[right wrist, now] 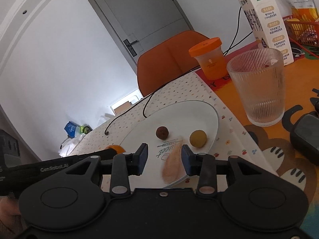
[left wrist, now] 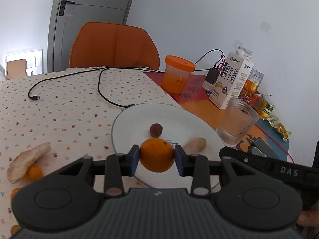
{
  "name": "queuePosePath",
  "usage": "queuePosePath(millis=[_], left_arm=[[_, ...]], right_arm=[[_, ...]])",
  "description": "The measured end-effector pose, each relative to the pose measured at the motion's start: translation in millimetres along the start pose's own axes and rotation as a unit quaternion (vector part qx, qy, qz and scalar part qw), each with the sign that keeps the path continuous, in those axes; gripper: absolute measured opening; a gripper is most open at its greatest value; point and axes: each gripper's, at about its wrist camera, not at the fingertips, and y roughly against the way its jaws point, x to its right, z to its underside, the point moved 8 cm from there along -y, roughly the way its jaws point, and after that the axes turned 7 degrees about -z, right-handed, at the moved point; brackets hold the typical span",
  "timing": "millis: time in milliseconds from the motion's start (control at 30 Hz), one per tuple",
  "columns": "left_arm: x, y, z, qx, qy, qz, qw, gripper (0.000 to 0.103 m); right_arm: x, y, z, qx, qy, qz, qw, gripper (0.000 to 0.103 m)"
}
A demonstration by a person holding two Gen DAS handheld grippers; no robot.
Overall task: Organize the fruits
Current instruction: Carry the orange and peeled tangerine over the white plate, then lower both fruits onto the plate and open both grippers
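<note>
Left wrist view | left claw [left wrist: 157,155] clamped orange [left wrist: 157,155] over plate [left wrist: 139,115] | right claw [right wrist: 164,159] gaped, nothing pinched | milk carton [left wrist: 232,79] Chinese-lettered | floral-clothed counter [left wrist: 69,107] | grey door [left wrist: 89,16]

The table [left wrist: 59,103] wears a white cloth with tiny coloured dots. On it lie a white plate [left wrist: 139,115], a black cable [left wrist: 103,91], a pale fruit slice [left wrist: 26,159] and small orange fruits [left wrist: 34,173] (maybe kumquats). The ribbed glass [right wrist: 259,87] stands on an orange mat [right wrist: 299,75].

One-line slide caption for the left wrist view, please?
Left gripper holds an orange over the white plate, where a small dark fruit lies.
</note>
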Motion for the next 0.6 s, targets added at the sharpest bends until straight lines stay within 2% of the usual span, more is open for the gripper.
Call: queuePosePath(millis=[200, 467, 567, 600], left_arm=[[4, -2, -5, 0.006, -0.002, -0.002, 1.0000, 0.036], [-10, 13, -7, 0.015, 0.010, -0.019, 0.9997, 0.040], [-21, 20, -5, 0.016, 0.018, -0.030, 0.9993, 0.050], [-25, 22, -4, 0.018, 0.020, -0.038, 0.9989, 0.057]], right_arm=[[-4, 6, 4, 0.001, 0.002, -0.009, 1.000, 0.039], [-9, 5, 10, -0.003, 0.002, -0.013, 1.000, 0.039], [-12, 3, 11, -0.005, 0.003, -0.015, 1.000, 0.043], [-14, 3, 12, -0.004, 0.005, -0.015, 1.000, 0.044]])
